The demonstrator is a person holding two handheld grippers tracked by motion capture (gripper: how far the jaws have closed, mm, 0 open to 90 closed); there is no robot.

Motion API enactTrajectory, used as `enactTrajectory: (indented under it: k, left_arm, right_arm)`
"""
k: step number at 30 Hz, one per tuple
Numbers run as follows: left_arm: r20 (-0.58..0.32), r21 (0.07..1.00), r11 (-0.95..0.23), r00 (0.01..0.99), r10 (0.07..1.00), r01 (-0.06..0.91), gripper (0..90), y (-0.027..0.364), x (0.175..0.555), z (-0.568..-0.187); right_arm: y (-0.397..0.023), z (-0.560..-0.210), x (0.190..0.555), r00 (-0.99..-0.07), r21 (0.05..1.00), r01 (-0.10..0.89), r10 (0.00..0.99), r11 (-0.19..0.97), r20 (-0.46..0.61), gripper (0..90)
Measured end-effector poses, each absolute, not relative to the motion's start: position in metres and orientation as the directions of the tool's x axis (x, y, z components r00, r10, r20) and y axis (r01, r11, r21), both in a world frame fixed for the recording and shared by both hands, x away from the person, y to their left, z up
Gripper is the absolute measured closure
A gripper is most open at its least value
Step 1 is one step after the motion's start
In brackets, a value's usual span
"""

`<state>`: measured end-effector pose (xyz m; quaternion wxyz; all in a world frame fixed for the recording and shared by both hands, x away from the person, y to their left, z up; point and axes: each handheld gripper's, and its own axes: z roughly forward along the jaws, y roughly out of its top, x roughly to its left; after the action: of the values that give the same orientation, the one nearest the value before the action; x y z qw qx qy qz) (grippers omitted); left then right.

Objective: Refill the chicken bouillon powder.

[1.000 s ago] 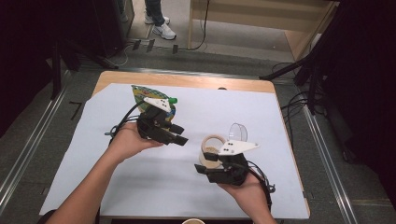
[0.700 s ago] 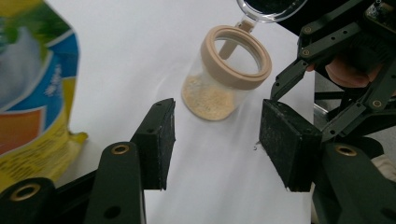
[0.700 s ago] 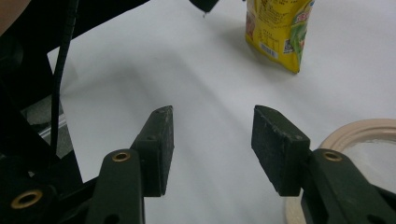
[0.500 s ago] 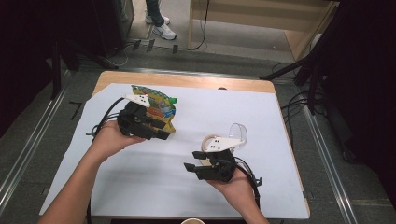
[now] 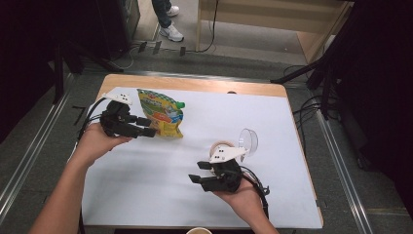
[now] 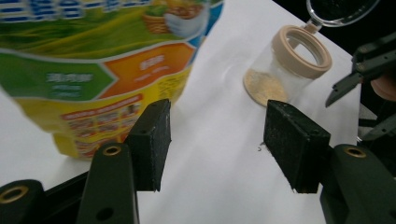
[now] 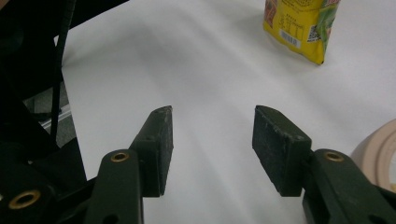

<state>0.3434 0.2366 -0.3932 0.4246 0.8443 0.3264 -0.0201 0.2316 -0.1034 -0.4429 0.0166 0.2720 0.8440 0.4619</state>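
Standing clear between pouch [image 5: 160, 113] and jar [image 5: 225, 146]: bare sheet [image 5: 146, 180]

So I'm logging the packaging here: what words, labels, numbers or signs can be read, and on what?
Nothing legible.
Pouch front: white print on the blue, green and orange panels, too blurred to read.
Pouch back, right gripper view: barcode and QR code, digits too small.
Jar: no label.

White sheet [image 5: 160, 185], wood table [image 5: 195, 84].
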Motion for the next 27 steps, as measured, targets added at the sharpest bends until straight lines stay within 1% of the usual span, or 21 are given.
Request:
enactTrajectory:
  k: [9,12,15,17,24,27]
  left_arm:
    - [-0.289,0.706,-0.393,0.746,0.6,0.589,39.8,0.262,0.36,-0.397]
    - [-0.263,0.71,-0.386,0.731,0.63,0.588,37.2,0.267,0.367,-0.399]
    - [-0.273,0.715,-0.367,0.722,0.636,0.595,35.9,0.27,0.375,-0.401]
    - [-0.253,0.717,-0.374,0.719,0.647,0.589,35.8,0.271,0.381,-0.402]
    - [-0.278,0.749,-0.33,0.725,0.63,0.575,35.4,0.266,0.394,-0.407]
    - [-0.29,0.739,-0.347,0.738,0.61,0.578,36.6,0.261,0.4,-0.405]
  right_arm:
    - [-0.104,-0.445,0.23,-0.855,0.789,0.439,0.47,0.43,0.22,49.8]
    - [-0.105,-0.445,0.229,-0.849,0.786,0.447,0.478,0.427,0.223,49.9]
    - [-0.106,-0.446,0.229,-0.85,0.787,0.443,0.48,0.43,0.216,49.9]
    - [-0.105,-0.446,0.228,-0.852,0.787,0.439,0.48,0.434,0.21,49.9]
    - [-0.104,-0.449,0.224,-0.851,0.779,0.442,0.482,0.444,0.208,49.8]
    - [-0.104,-0.45,0.223,-0.855,0.782,0.442,0.471,0.44,0.218,49.8]
